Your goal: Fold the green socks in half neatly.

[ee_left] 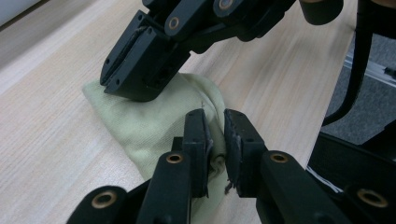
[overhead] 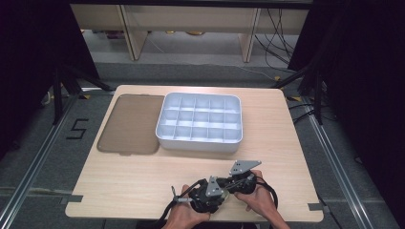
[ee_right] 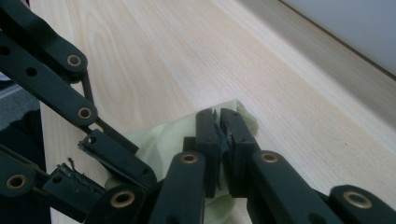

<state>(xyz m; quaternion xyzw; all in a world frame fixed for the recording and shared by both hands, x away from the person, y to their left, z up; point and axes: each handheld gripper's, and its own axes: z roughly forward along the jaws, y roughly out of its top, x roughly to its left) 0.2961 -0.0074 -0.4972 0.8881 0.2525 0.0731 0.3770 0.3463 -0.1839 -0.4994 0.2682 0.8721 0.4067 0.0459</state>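
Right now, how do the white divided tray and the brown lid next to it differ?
The tray is white and deep, split into a grid of compartments; the lid is brown, see-through and flat, with no dividers. The tray lies at the middle of the table; the lid lies to its left. Both are rounded rectangles of similar footprint, side by side, far from the cloth that both grippers work on.
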